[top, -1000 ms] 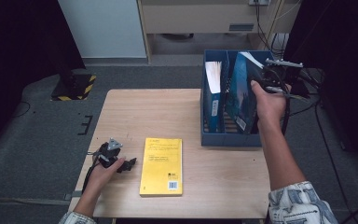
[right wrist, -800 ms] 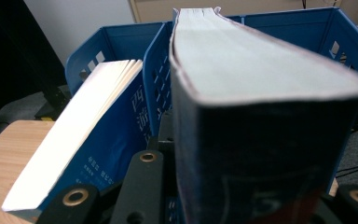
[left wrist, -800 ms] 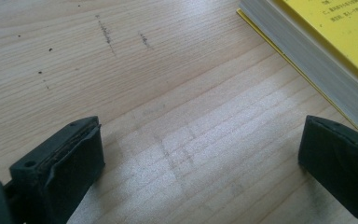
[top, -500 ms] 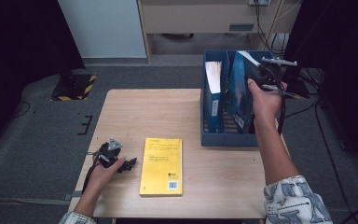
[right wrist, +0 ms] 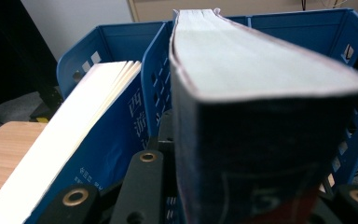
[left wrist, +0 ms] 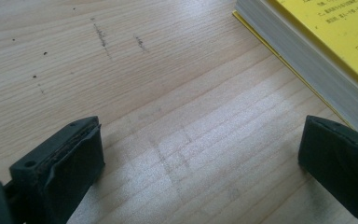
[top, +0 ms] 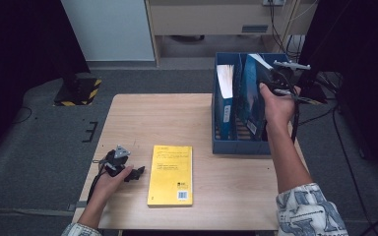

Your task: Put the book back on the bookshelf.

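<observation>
My right gripper (top: 268,82) is shut on a thick dark blue book (top: 252,93), held upright over the middle slot of the blue file rack (top: 241,146). In the right gripper view the book's page edge (right wrist: 261,79) stands straight ahead between the jaws of the right gripper (right wrist: 247,200). A yellow book (top: 171,174) lies flat near the table's front edge. Just left of it my left gripper (top: 137,173) rests on the table. In its own view the left gripper (left wrist: 200,149) is open over bare wood, with the yellow book (left wrist: 335,42) beside one jaw.
A second blue book (top: 225,98) with white pages (right wrist: 74,140) leans in the rack's left slot. The rack stands at the table's back right corner. The wooden table (top: 157,123) has bare room at the back left. Cables hang behind the rack.
My right hand has shifted slightly to the left with the blue book in its grip. The left gripper and the yellow book have stayed where they were.
</observation>
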